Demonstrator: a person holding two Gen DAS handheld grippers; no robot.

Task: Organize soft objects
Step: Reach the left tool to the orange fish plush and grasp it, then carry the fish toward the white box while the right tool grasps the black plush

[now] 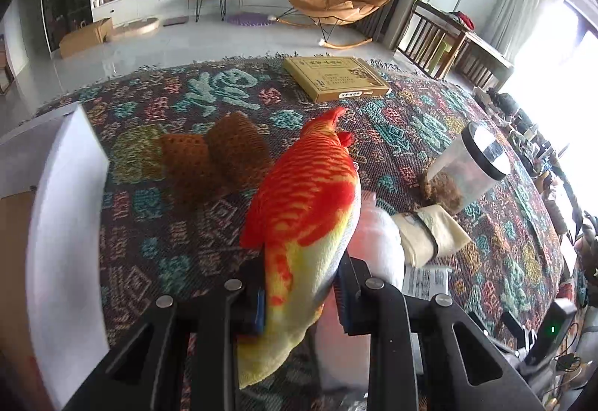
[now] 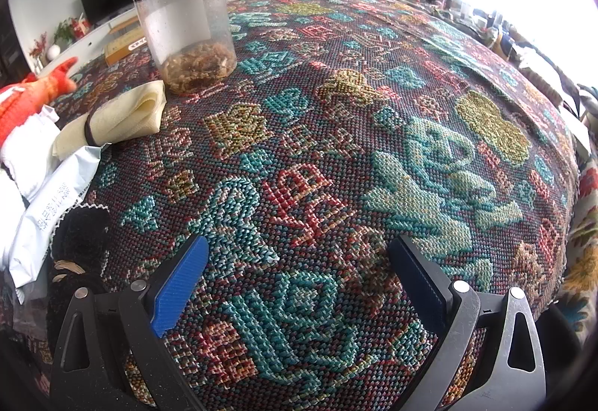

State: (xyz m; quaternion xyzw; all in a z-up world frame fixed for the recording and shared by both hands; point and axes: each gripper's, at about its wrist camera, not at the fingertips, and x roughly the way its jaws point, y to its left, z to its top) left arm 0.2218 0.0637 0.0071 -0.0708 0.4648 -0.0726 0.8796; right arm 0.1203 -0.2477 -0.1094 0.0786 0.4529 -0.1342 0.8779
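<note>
A red, orange and yellow plush fish (image 1: 306, 194) is pinched by its tail end between the blue pads of my left gripper (image 1: 301, 295), which is shut on it; the fish's head points away over the patterned tablecloth (image 1: 157, 224). Its head also shows at the left edge of the right wrist view, plush fish (image 2: 33, 93). A rolled cream cloth (image 1: 429, 231) bound with a black band lies to the right of the fish, rolled cloth (image 2: 119, 115). A white soft bundle (image 1: 377, 242) sits beside the fish. My right gripper (image 2: 299, 284) stands open above the tablecloth (image 2: 336, 149), nothing between its fingers.
A clear plastic jar (image 1: 467, 168) with a black lid and brown contents stands near the cloth, jar (image 2: 187, 25). Two brown mesh pieces (image 1: 216, 156) lie left of the fish. A flat yellow box (image 1: 336, 78) rests at the far edge. A white panel (image 1: 63, 242) stands at left. A white packet (image 2: 56, 201) lies at left.
</note>
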